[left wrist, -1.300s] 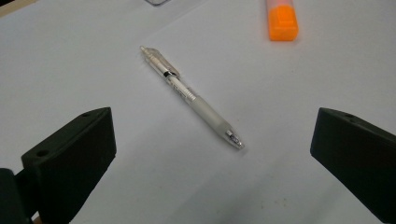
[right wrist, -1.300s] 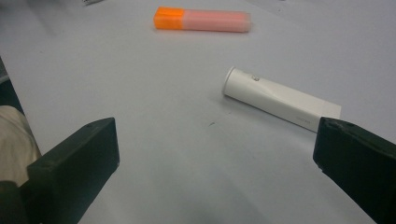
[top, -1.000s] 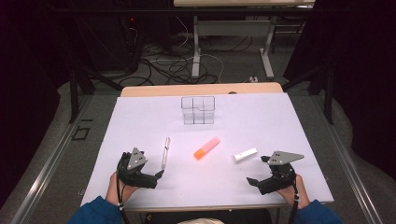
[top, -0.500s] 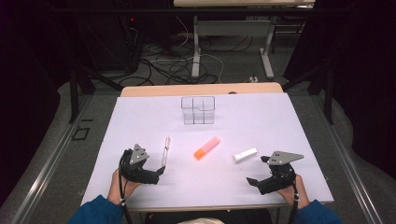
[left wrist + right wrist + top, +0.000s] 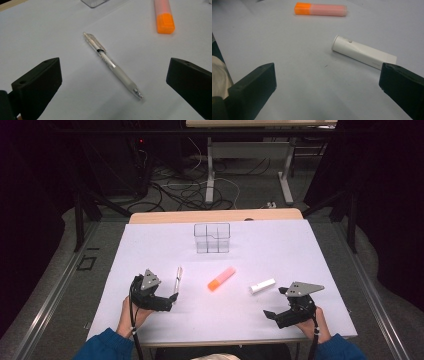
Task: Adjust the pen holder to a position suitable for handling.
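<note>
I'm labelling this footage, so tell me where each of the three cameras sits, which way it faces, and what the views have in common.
High view: fixed above the person's side, looking forward and down on the table; both forearms, the left gripper and the right gripper show.
Left gripper view: rides the left gripper, looking along its open jaws at the clear pen.
Right gripper view: rides the right gripper, jaws open, facing the white tube.
Shared: the orange highlighter lies far off in both gripper views, and mid-table in the high view.
</note>
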`<state>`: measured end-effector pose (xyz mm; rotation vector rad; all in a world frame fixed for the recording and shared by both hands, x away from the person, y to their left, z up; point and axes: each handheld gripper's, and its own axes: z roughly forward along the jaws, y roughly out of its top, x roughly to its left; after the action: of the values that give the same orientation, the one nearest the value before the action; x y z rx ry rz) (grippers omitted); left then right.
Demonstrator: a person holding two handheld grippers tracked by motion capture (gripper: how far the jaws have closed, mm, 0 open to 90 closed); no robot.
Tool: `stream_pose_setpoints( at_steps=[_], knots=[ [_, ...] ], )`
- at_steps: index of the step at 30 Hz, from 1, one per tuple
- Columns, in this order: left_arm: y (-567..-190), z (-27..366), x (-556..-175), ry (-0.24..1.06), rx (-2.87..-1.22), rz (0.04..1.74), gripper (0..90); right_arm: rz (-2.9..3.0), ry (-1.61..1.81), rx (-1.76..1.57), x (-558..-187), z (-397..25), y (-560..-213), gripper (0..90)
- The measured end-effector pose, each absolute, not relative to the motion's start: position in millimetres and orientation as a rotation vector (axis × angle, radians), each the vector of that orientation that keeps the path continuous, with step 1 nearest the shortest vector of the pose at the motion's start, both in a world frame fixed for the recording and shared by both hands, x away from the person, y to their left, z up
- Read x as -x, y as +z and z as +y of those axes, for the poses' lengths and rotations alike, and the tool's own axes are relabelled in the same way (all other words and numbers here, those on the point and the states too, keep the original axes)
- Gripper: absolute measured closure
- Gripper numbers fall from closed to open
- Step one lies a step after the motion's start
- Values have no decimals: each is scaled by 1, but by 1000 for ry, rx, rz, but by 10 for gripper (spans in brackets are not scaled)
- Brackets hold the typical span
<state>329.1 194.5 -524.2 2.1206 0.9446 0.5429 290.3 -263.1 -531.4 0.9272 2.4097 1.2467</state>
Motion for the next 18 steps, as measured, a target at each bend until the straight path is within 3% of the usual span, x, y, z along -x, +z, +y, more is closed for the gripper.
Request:
stream_pose_setpoints(
  at_steps=[18],
  knots=[
    [-520,176,-374,565,-2126,941,0,2411,1253,-924,-292,-263,-532,8]
  ],
)
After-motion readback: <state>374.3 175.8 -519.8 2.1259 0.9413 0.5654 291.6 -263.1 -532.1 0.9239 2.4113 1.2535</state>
